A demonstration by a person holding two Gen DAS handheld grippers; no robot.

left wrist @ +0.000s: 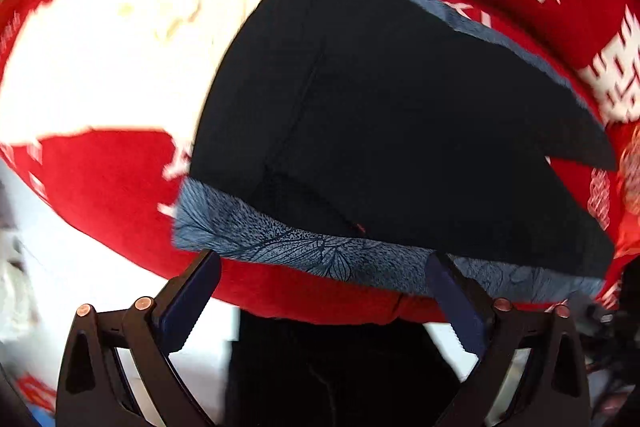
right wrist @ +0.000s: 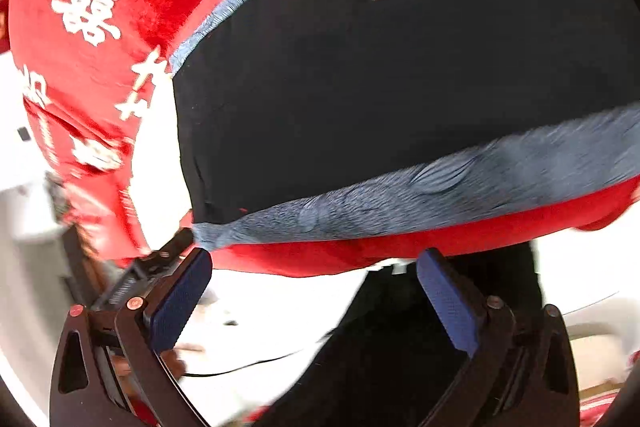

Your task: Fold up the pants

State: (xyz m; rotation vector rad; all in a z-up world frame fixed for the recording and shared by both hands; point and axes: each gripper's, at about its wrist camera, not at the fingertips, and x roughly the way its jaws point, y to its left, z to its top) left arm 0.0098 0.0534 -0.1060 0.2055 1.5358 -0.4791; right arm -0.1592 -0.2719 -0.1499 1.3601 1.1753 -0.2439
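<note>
The pants point(left wrist: 400, 115) are black with a blue leaf-print band point(left wrist: 304, 247) along the near edge. They lie flat on a red cloth point(left wrist: 112, 179) with white characters. My left gripper point(left wrist: 324, 267) is open and empty, its fingers just short of the blue band. In the right wrist view the same pants point(right wrist: 360, 99) lie ahead with the blue band point(right wrist: 440, 187) nearest. My right gripper point(right wrist: 314, 267) is open and empty, just before the near edge of the red cloth point(right wrist: 120, 19).
A white garment point(left wrist: 132, 43) lies on the red cloth to the left of the pants. The cloth's near edge drops off to a white floor point(right wrist: 280, 315). A dark-clothed leg point(right wrist: 400, 347) stands below the right gripper.
</note>
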